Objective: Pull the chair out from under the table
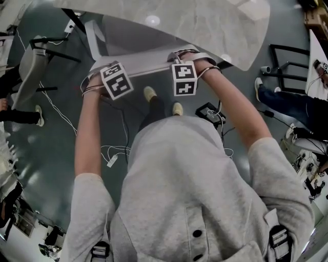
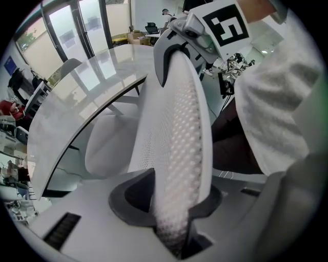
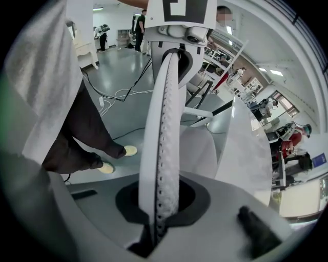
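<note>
Chair [image 1: 146, 64] stands at the table's [image 1: 205, 25] near edge: its back rises just outside that curved edge, while the seat [image 2: 105, 148] lies tucked under the pale, glossy top. It is white all over. The back is a thin, curved shell of perforated mesh set in a smooth white frame, and from above its top rail shows as a pale bar running between the two marker cubes. Left gripper [image 1: 108, 77] points down on the rail's left end; in its own view the mesh back [image 2: 179, 128] fills the slot between the jaws, which are clamped on the chair. Right gripper [image 1: 184, 69] sits on the rail's right end, and its own view shows the rail's thin edge [image 3: 164, 128] pinched tight between jaws drawn nearly together. Each gripper view looks along the rail to the other gripper at the far end, the right one [image 2: 205, 30] and the left one [image 3: 179, 15]. A person in a grey top stands just behind the chair, pale shoes [image 1: 148, 93] on the grey floor [image 1: 56, 153], where white cables [image 1: 110, 153] trail.
</note>
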Action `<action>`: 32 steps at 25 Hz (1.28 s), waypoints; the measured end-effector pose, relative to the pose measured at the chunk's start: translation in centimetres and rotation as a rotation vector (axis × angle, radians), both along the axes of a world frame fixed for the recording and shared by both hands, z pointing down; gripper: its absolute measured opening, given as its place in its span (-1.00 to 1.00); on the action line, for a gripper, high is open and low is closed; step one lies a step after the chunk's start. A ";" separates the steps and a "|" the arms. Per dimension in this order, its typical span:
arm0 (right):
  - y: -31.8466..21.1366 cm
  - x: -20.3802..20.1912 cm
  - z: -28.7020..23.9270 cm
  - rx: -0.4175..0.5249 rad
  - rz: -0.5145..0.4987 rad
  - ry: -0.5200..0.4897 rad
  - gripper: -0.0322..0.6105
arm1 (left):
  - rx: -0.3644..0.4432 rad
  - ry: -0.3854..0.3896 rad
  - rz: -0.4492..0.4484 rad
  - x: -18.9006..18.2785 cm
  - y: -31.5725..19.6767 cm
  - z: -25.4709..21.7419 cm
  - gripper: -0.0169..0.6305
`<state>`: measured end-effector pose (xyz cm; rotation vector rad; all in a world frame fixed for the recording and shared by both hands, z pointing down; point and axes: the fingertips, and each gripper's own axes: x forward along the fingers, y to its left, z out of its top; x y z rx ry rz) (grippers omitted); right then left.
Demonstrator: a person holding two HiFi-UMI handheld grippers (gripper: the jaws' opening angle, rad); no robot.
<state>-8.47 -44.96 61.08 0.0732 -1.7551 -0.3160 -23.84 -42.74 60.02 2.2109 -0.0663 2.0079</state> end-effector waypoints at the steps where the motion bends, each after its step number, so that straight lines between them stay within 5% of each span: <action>1: 0.0 0.0 0.0 0.001 0.000 -0.001 -0.80 | 0.008 -0.002 0.000 0.1 0.0 0.0 -0.55; 7: 0.1 0.2 0.1 0.004 -0.001 -0.003 -0.80 | 0.162 -0.008 0.029 0.3 -0.6 0.0 -0.80; 17: 1.8 1.2 0.1 -0.012 -0.046 0.001 -0.80 | 0.093 -0.018 -0.030 1.3 2.5 0.0 -0.81; 32: 4.1 1.9 0.3 -0.013 -0.068 0.012 -0.80 | 0.096 -0.015 -0.071 2.1 5.4 0.1 -0.80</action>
